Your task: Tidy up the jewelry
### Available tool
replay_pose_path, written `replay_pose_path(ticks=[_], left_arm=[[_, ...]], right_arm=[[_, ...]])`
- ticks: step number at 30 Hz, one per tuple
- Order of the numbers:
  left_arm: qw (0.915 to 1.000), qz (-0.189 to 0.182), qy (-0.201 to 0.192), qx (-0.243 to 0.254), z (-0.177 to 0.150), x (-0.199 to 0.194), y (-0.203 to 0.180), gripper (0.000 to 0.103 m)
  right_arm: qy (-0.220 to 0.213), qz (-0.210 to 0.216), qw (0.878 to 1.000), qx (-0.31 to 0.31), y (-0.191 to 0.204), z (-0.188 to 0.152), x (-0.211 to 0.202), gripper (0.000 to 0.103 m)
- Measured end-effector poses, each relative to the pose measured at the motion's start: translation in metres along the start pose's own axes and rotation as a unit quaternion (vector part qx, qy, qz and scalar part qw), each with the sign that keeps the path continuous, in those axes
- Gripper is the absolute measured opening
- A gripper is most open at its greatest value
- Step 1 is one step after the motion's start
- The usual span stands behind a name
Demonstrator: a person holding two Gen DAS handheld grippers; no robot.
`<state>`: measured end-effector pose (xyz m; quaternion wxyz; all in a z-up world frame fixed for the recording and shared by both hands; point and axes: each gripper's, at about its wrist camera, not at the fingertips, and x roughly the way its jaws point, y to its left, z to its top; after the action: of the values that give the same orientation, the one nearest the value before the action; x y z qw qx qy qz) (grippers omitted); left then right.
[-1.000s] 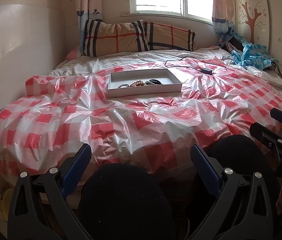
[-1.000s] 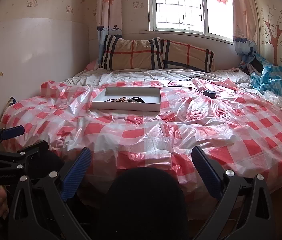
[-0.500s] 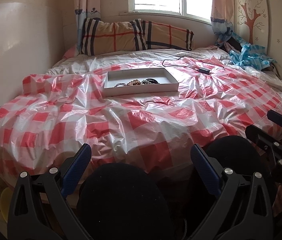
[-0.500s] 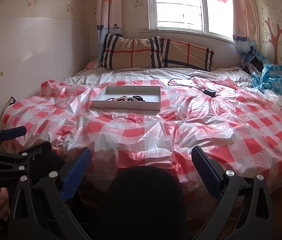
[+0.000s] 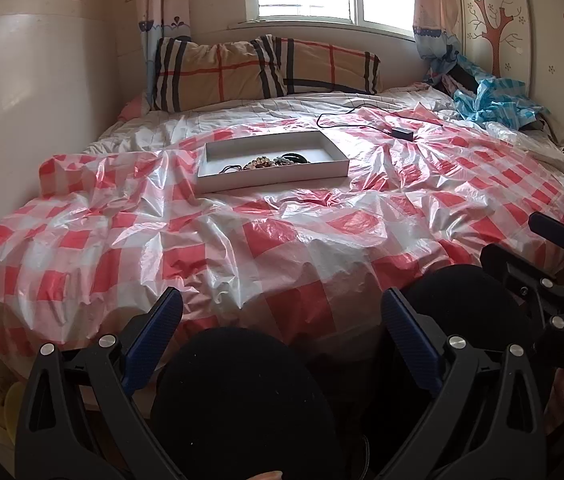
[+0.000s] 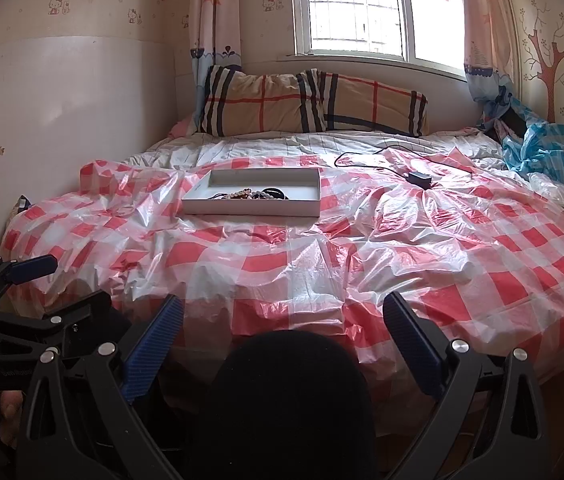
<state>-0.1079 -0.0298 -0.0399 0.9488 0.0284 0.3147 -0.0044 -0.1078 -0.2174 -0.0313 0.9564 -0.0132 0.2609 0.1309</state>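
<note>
A shallow white tray (image 5: 334, 170) lies on the red-and-white checked plastic sheet (image 5: 265, 232) in the middle of the bed. A tangle of bead bracelets and dark bands, the jewelry (image 5: 267, 161), lies inside it near the front wall. The tray (image 6: 249, 209) and jewelry (image 6: 255, 194) also show in the right wrist view. My left gripper (image 5: 282, 312) is open and empty, held off the foot of the bed, far from the tray. My right gripper (image 6: 282, 316) is open and empty too, beside it to the right.
Two plaid pillows (image 5: 265, 68) lie at the head under the window. A black charger with its cable (image 5: 402, 133) lies right of the tray. Crumpled blue cloth (image 5: 494, 100) sits at the back right. A white panel (image 6: 61, 120) lines the left wall.
Both grippers have shifted slightly; the left view has tilted a little so the bed sits lower and nearer. Both stay open. The tray has not moved.
</note>
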Motion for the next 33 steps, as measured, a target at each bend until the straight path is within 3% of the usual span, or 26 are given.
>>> replay_pose_path(ticks=[11, 33], left_arm=[[0.9997, 0.016, 0.01, 0.014, -0.0016, 0.0057, -0.0038, 0.095], [0.9999, -0.008, 0.01, -0.001, -0.0008, 0.0037, 0.0013, 0.095]], right_arm=[[0.001, -0.001, 1.0, -0.001, -0.0001, 0.0, 0.0006, 0.096], [0.007, -0.002, 1.0, 0.001, -0.0015, -0.0009, 0.004, 0.096]])
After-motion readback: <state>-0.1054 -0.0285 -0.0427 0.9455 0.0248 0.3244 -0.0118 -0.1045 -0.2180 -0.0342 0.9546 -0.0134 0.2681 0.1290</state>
